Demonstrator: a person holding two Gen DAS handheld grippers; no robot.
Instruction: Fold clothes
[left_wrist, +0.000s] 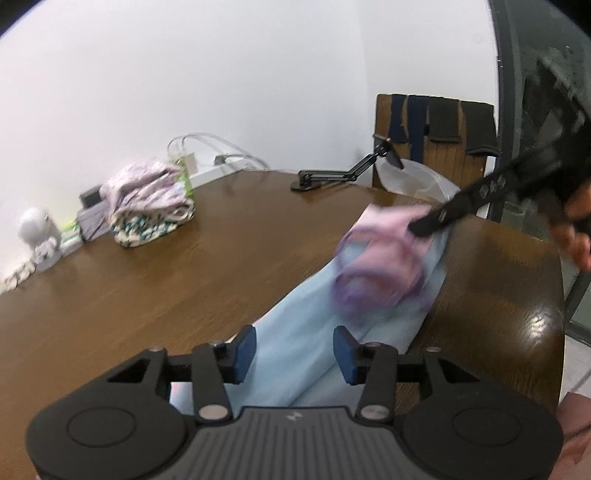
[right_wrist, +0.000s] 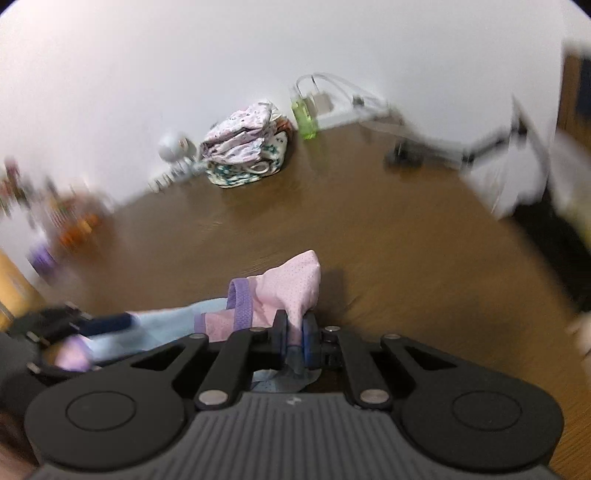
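Observation:
A pink garment with purple trim (left_wrist: 380, 254) hangs lifted over the brown table (left_wrist: 147, 295). My right gripper (right_wrist: 295, 332) is shut on a fold of it (right_wrist: 291, 284); in the left wrist view its black fingers (left_wrist: 424, 225) pinch the pink cloth from the right. A light blue garment (left_wrist: 295, 295) lies in a long strip beneath it, running toward my left gripper (left_wrist: 294, 343). That gripper is open, its blue pads apart on either side of the blue cloth without pressing on it. The right wrist view is blurred; there the left gripper (right_wrist: 110, 321) shows at the left by the blue cloth (right_wrist: 166, 317).
A stack of folded patterned clothes (left_wrist: 147, 199) sits at the back by the wall, with a white gadget (left_wrist: 35, 225) to its left and a green bag (right_wrist: 304, 114) beside it. A black jointed lamp arm (left_wrist: 343, 173) and a chair draped with dark clothes (left_wrist: 436, 125) stand at the back right. The table's rounded edge (left_wrist: 554, 295) is close on the right.

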